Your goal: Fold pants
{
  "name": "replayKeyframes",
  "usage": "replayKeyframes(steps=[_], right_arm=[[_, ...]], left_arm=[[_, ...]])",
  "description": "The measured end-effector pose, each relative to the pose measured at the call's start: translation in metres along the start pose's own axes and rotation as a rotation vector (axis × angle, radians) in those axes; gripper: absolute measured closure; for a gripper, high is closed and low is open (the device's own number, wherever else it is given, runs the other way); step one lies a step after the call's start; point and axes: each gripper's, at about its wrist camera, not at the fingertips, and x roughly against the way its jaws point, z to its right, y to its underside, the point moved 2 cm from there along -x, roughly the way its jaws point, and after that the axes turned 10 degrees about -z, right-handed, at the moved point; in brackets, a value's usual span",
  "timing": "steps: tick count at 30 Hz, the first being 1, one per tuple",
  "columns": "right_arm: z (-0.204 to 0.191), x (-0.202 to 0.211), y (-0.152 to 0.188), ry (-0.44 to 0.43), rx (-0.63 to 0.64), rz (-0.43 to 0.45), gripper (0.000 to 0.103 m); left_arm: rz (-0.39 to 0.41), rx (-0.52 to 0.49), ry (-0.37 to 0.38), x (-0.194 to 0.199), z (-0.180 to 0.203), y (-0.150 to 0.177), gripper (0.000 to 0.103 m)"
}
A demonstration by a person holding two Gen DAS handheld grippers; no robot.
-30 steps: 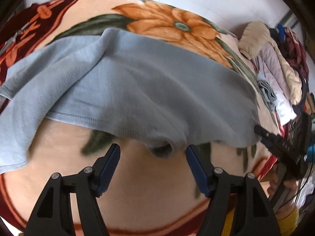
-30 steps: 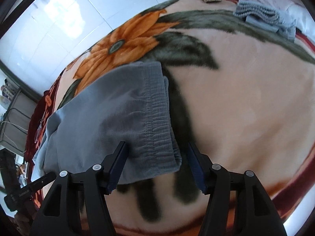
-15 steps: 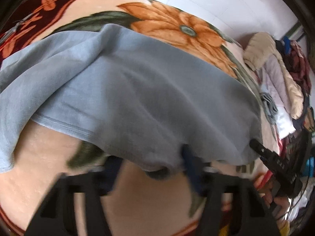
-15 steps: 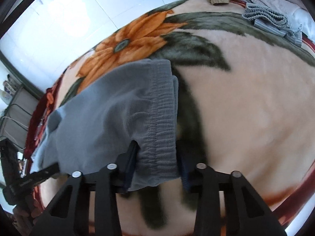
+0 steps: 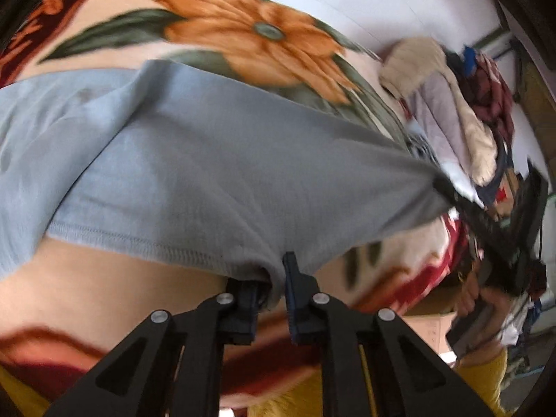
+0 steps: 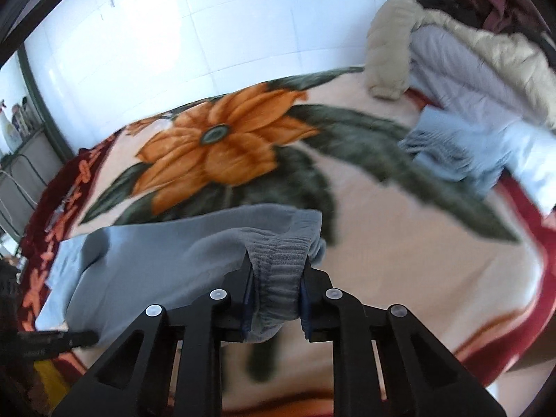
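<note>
You're at the pick-up step: your left gripper (image 5: 274, 299) is closing its jaws on the hem of the pants (image 5: 215, 173), your right gripper (image 6: 274, 299) closing on the waistband, cloth pinched in both — the pants lie on the blanket (image 6: 399, 243) just below the orange flower (image 6: 222, 149). Next, judge the fold line and carry both edges across evenly. Only the right view shows the waistband's gathers — only the left shows the hem.

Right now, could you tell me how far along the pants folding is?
Early. Done: both tongs are on the grey pants, which already lie doubled lengthwise on the flowered blanket. In hand: right tongs closing on the waistband, left tongs closing on the hem edge. Left: the crosswise fold.
</note>
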Motion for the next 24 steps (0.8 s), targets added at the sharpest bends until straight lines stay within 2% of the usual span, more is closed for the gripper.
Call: replayKeyframes(steps=[6, 11, 13, 17, 21, 24], right_arm=[[0.039, -0.021, 0.019, 0.094, 0.009, -0.083, 0.082], [0.054, -0.06, 0.046, 0.115, -0.029, -0.18, 0.079], [0.059, -0.069, 0.053, 0.116, -0.065, -0.187, 0.071], [0.065, -0.062, 0.056, 0.116, -0.13, -0.18, 0.065], [0.06, -0.041, 0.054, 0.172, -0.129, -0.15, 0.065], [0.05, -0.017, 0.055, 0.165, -0.114, -0.105, 0.063]], left_arm=[[-0.095, -0.099, -0.012, -0.041, 0.047, 0.024, 0.089], [-0.136, -0.082, -0.034, -0.05, 0.043, 0.031, 0.086], [-0.145, -0.078, -0.043, -0.048, 0.038, 0.032, 0.084], [-0.112, -0.123, -0.097, -0.029, 0.034, 0.039, 0.071], [-0.037, -0.119, -0.161, 0.001, 0.013, 0.041, 0.071], [0.001, -0.086, -0.211, 0.022, -0.011, 0.041, 0.071]])
